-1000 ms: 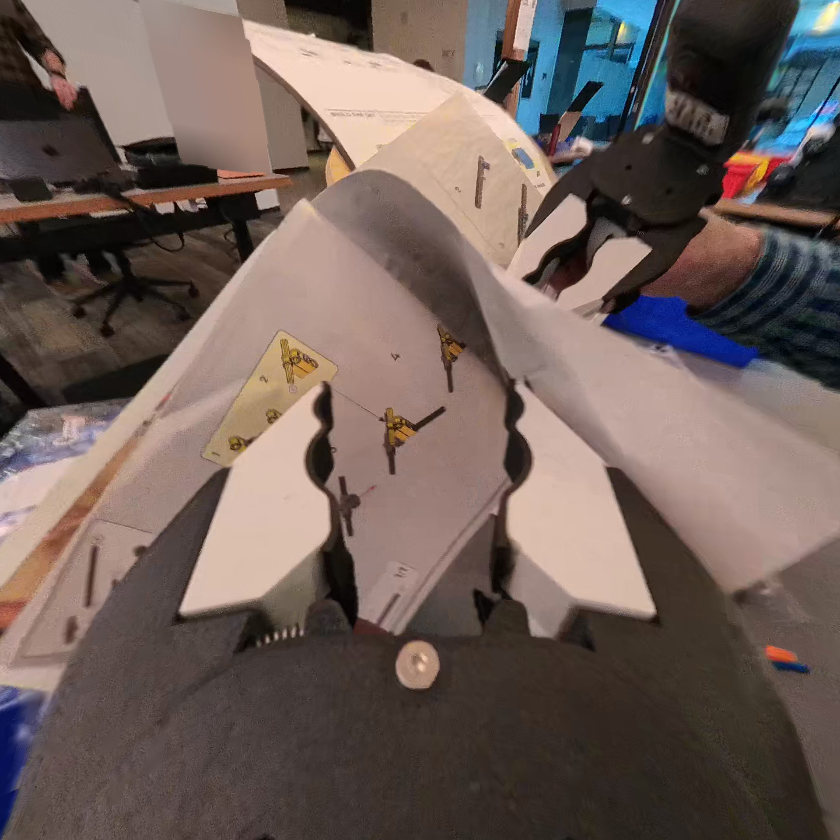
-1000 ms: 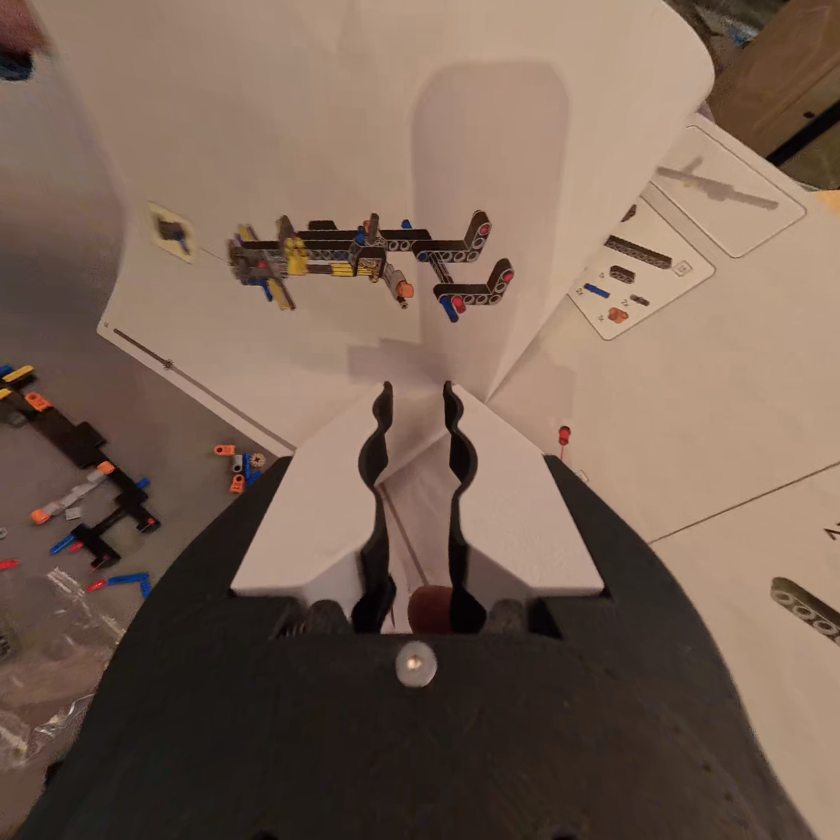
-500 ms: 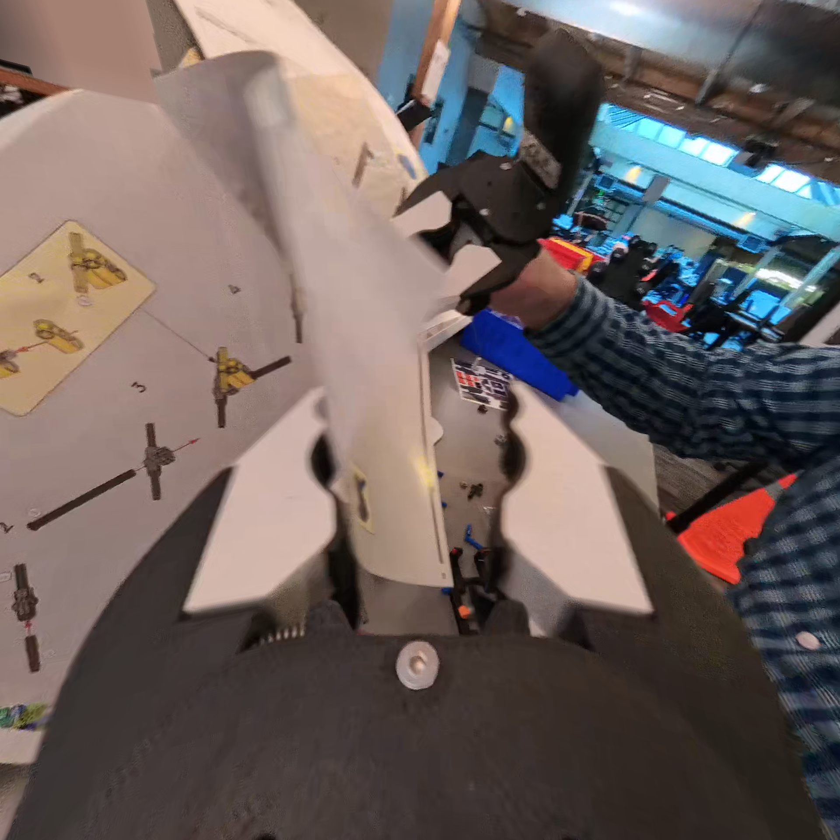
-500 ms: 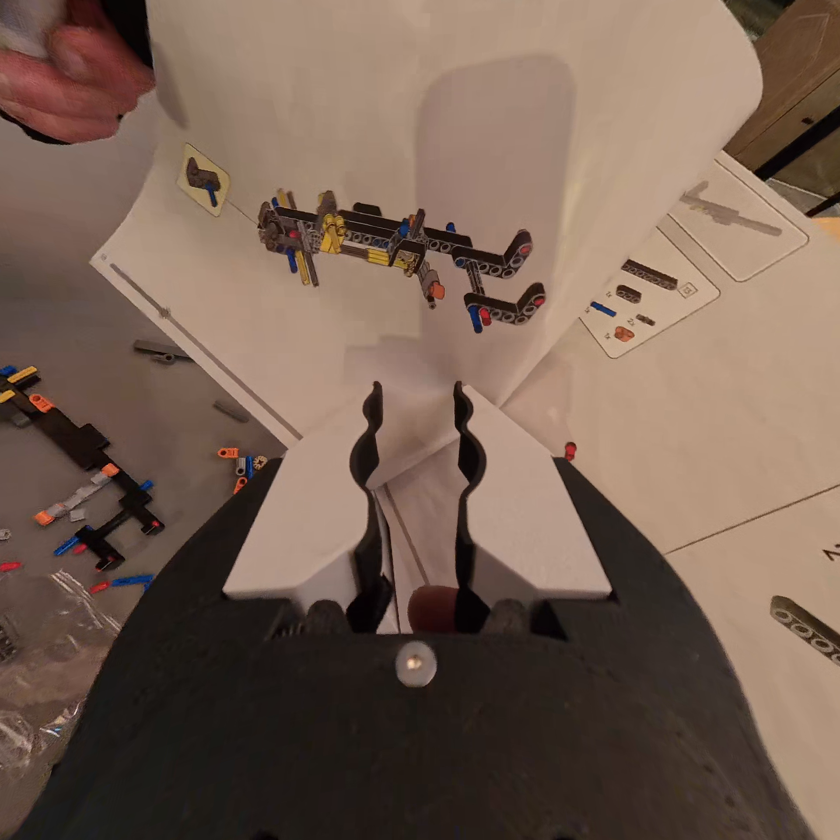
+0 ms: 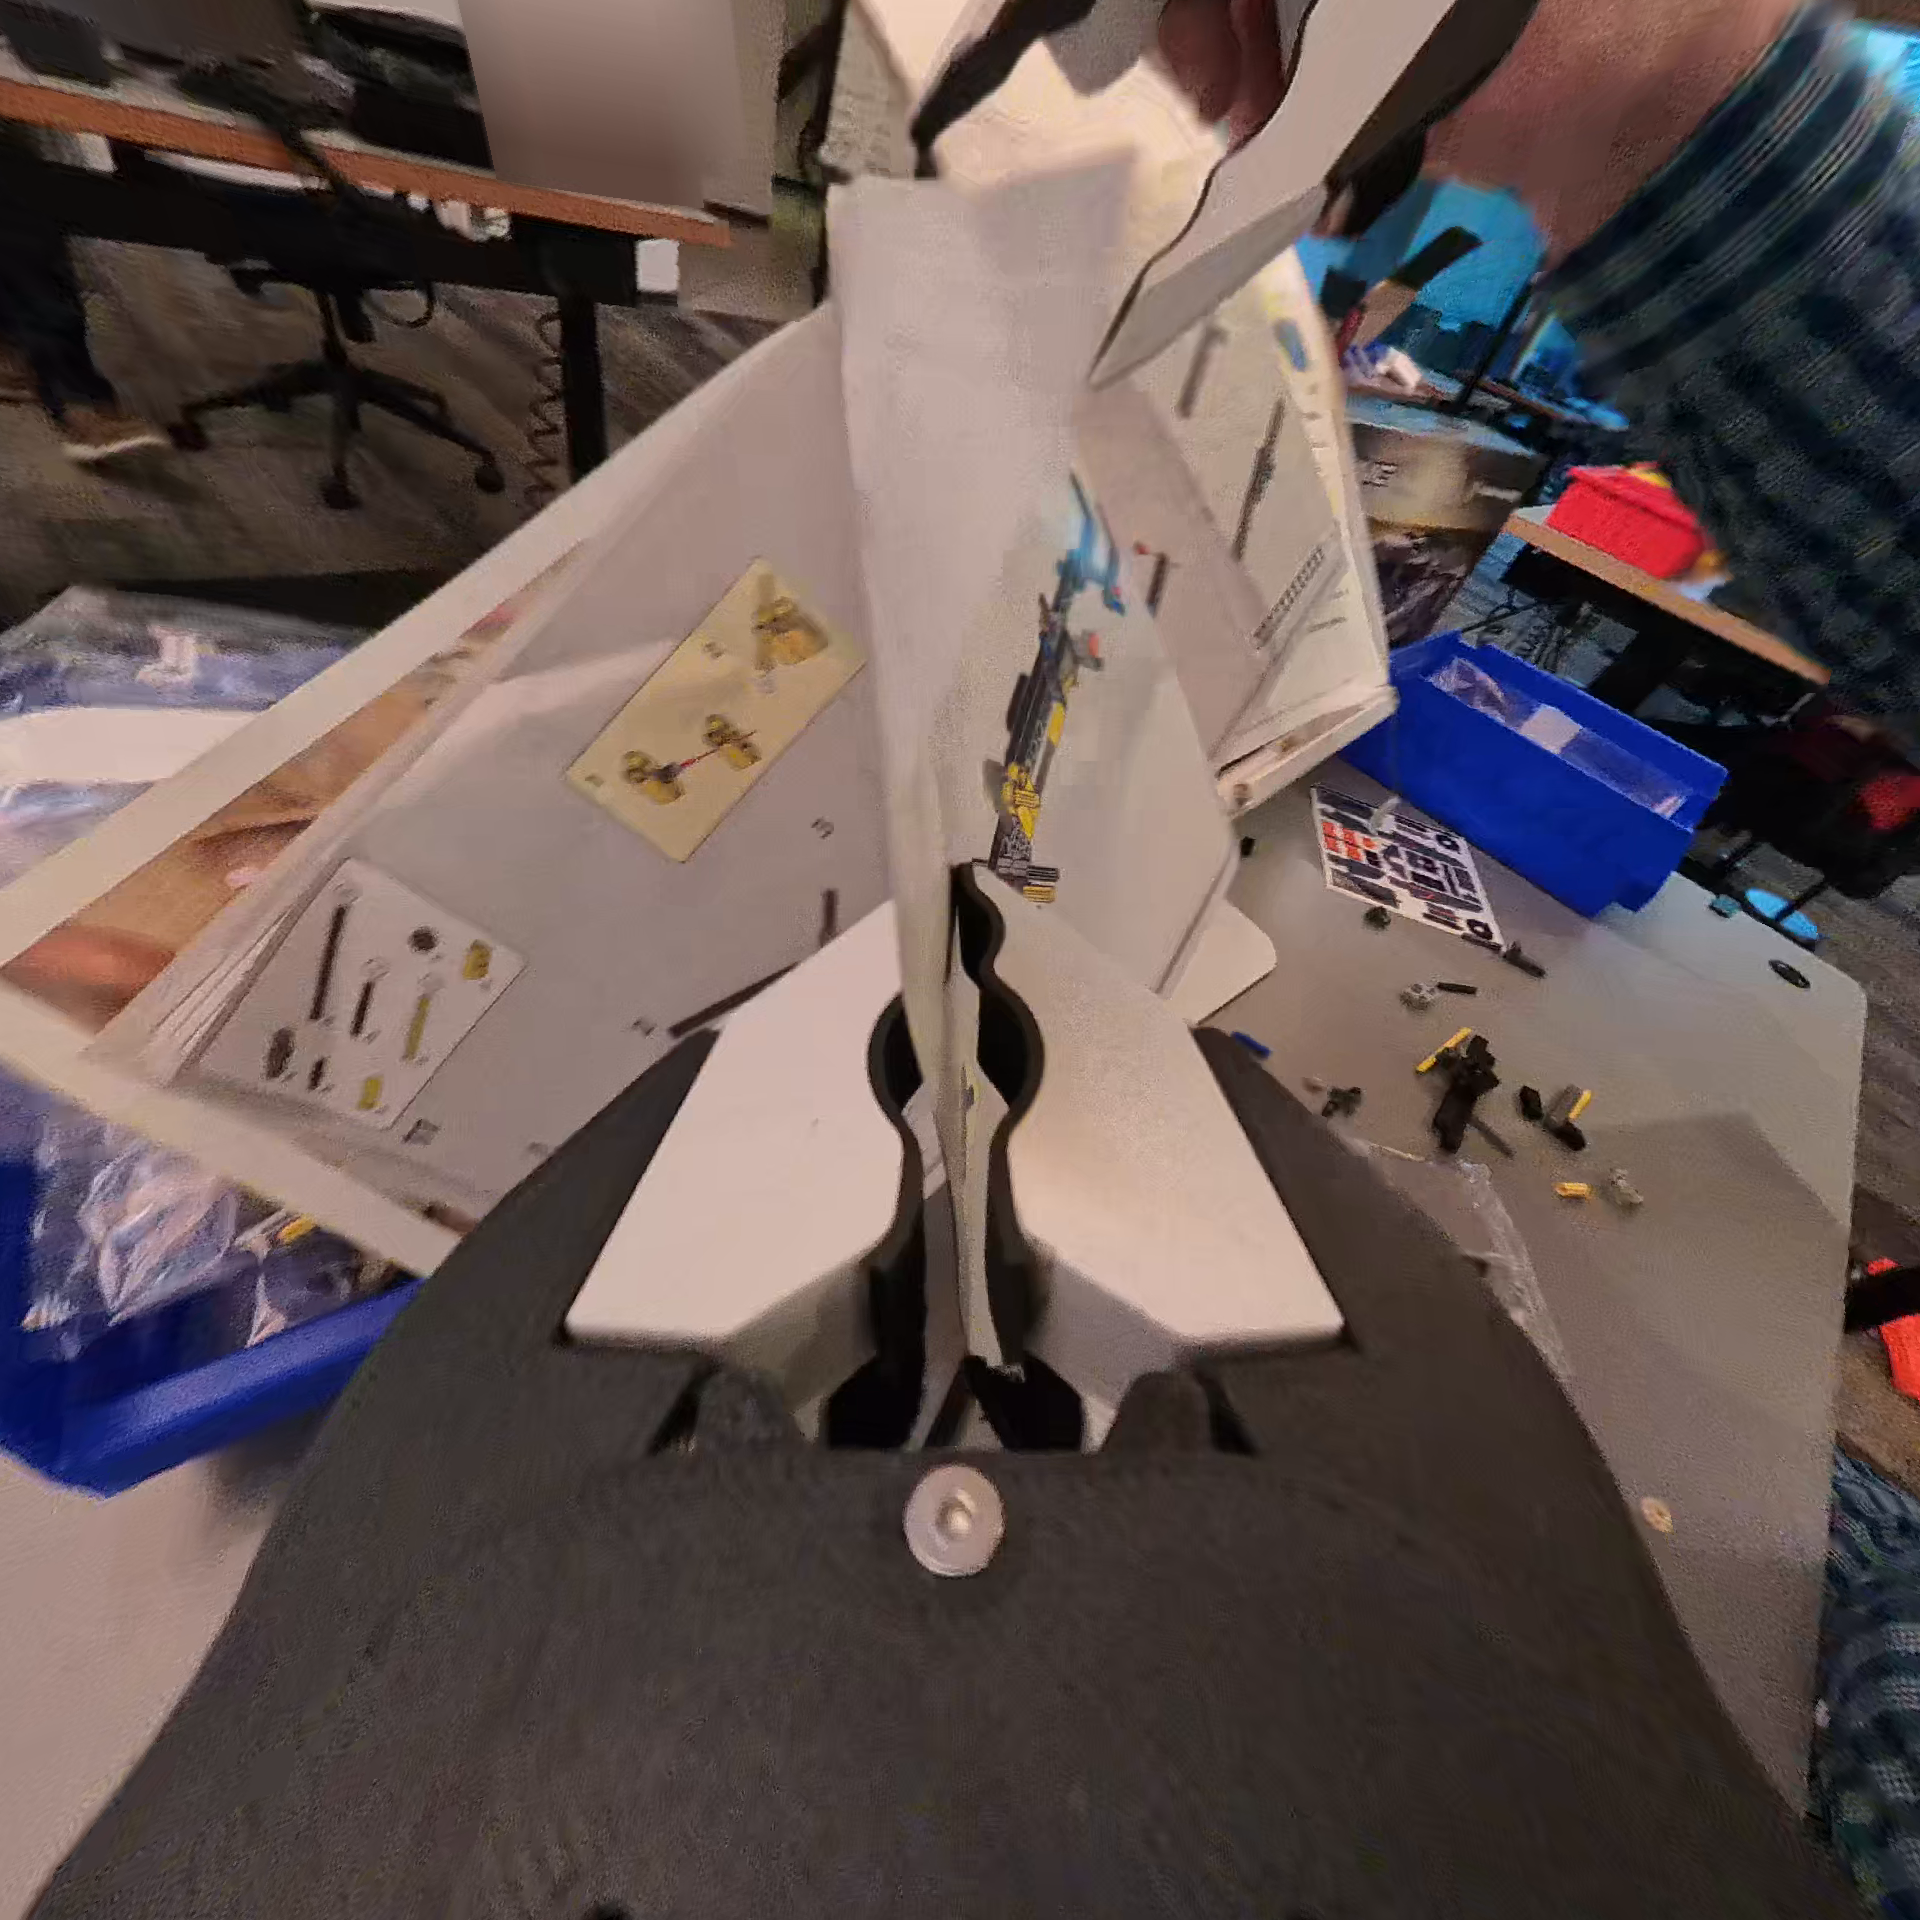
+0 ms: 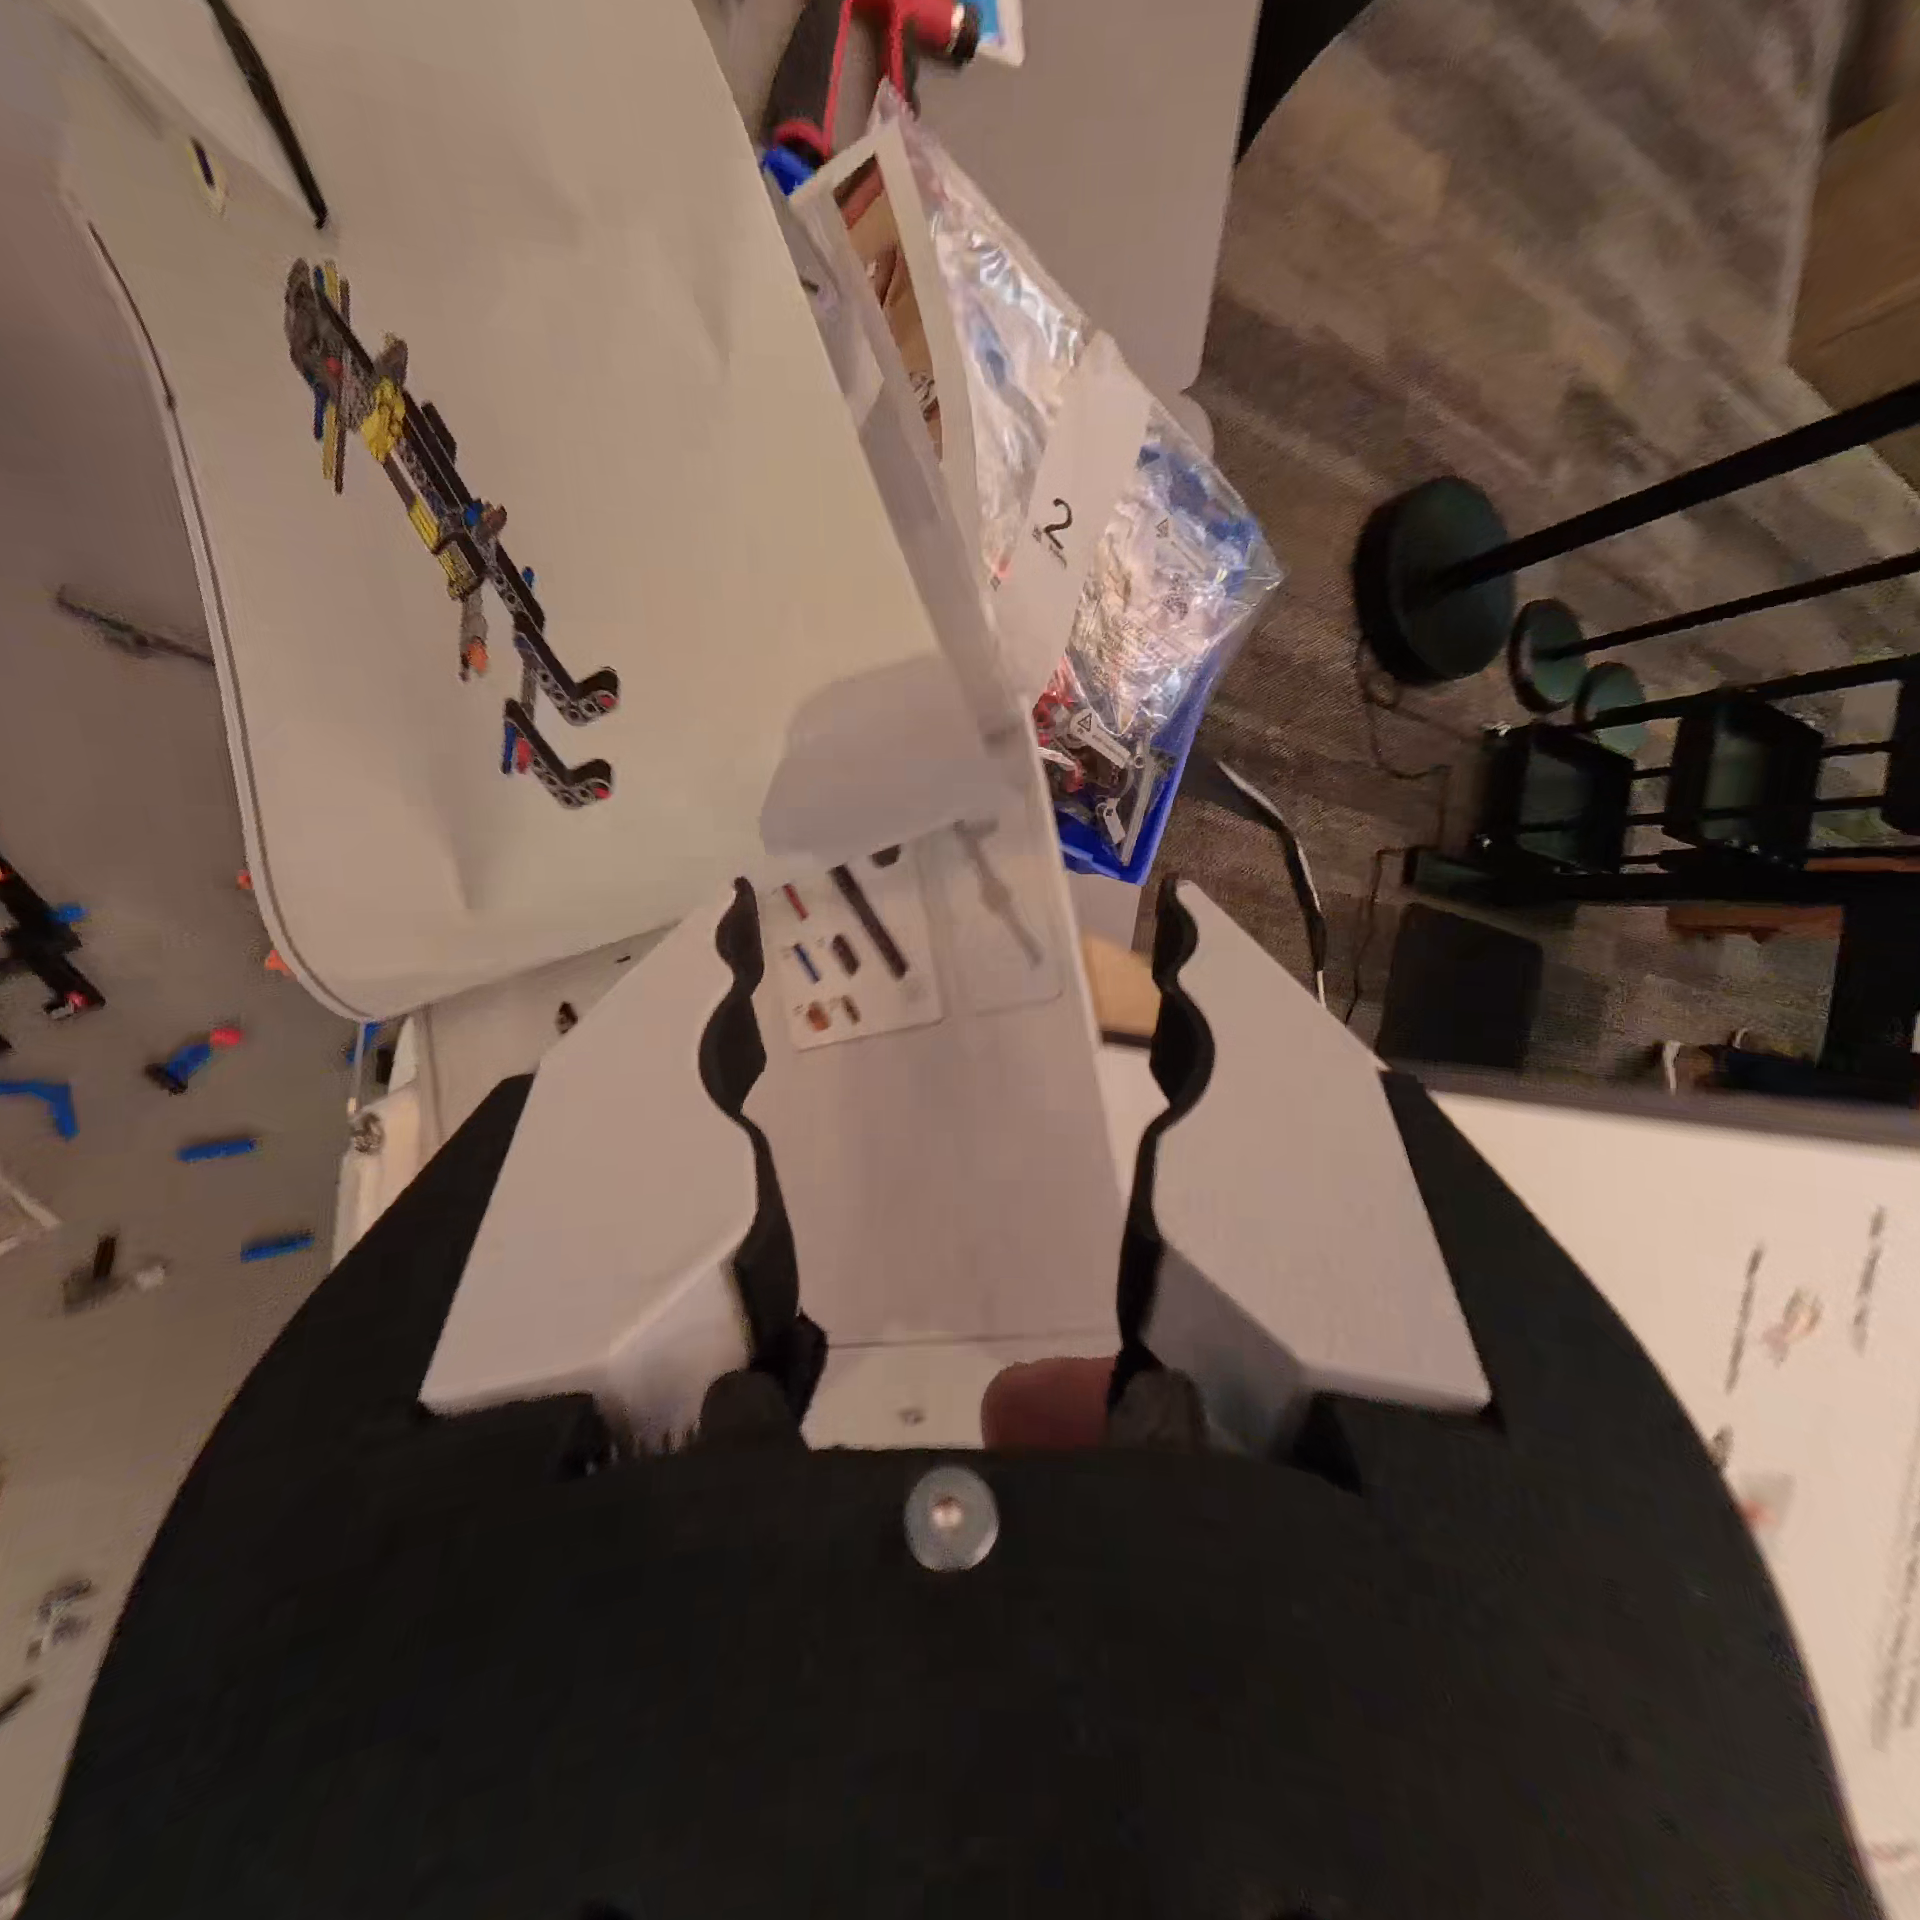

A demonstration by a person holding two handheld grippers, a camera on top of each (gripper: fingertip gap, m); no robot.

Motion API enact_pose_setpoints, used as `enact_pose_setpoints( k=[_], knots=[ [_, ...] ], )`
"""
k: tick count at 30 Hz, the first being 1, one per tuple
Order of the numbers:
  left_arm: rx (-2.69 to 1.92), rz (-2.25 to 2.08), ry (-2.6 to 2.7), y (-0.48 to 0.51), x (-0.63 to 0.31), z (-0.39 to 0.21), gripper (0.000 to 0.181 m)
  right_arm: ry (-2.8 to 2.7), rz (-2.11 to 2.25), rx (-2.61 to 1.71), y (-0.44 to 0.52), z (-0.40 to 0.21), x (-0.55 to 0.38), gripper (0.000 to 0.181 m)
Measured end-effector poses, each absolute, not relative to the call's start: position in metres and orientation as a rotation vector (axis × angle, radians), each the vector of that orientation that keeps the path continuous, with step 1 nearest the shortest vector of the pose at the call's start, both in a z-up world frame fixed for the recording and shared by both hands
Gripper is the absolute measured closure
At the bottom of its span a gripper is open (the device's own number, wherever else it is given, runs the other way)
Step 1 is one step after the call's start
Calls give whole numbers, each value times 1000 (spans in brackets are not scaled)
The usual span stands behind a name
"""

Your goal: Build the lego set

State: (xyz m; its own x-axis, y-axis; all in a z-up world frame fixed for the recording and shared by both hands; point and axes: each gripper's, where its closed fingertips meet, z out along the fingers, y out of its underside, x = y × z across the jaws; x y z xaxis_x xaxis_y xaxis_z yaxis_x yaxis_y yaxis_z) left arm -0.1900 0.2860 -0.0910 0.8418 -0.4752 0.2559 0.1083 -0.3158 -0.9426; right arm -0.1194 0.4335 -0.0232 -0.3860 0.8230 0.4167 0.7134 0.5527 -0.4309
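Paper manual page (image 5: 935,582) pinched in my left claw (image 5: 954,1049), booklet (image 6: 499,520) upright over table (image 5: 1662,1091). Right claw (image 6: 951,1049) gapes empty. Lego pieces (image 5: 1465,1091) mostly loose, parts bags (image 6: 1132,582) unopened; build looks early.

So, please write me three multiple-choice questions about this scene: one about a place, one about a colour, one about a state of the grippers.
1. Where does the sticker sheet lie?
A. on the grey table, beside the blue bin
B. inside the blue bin
C. on the floor

2. What colour is the bin to the right of the instruction booklet?
A. red
B. blue
C. green

3. How do the grippers stand?
A. both open
B. both shut on a page
C. left gripper shut on a page, right gripper open

Answers:
1 A, the sheet lies flat on the table next to the bin.
2 B, its walls are plainly blue.
3 C, the left fingers pinch the paper; the right fingers stand wide apart.
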Motion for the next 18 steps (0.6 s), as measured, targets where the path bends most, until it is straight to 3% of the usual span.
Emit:
enact_pose_setpoints(
  k=[11, 18],
  knots=[
    [-1832, -607, 150, 297, -230, -134, 181, -2594, 154, -1399, 442, -58, -135, 154],
    [-1819, -554, 139, 305, -240, -134, 181, -2512, 44, -1294, 438, -49, -133, 154]
  ],
)
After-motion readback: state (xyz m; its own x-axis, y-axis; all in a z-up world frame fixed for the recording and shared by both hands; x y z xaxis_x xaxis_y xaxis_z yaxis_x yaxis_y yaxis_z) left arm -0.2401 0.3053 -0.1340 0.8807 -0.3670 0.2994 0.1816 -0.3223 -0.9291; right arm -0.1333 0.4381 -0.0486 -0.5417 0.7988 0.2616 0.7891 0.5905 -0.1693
